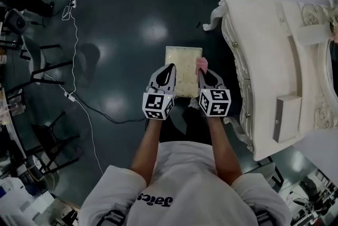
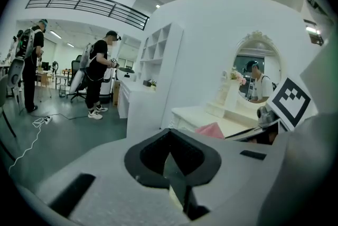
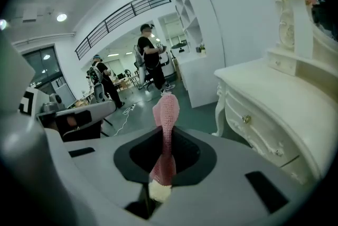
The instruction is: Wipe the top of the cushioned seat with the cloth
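Observation:
In the head view the cream cushioned seat stands on the dark floor straight below me. My right gripper hovers over its near right edge, shut on a pink knitted cloth. The cloth sticks up from between the closed jaws of that gripper in the right gripper view. My left gripper is held beside it over the seat's near left edge. The left gripper has its jaws closed with nothing in them. The pink cloth shows at the right of the left gripper view.
A white ornate dressing table with a mirror stands just right of the seat. A white cable runs across the floor to the left, near dark chairs. A person stands in the room's background.

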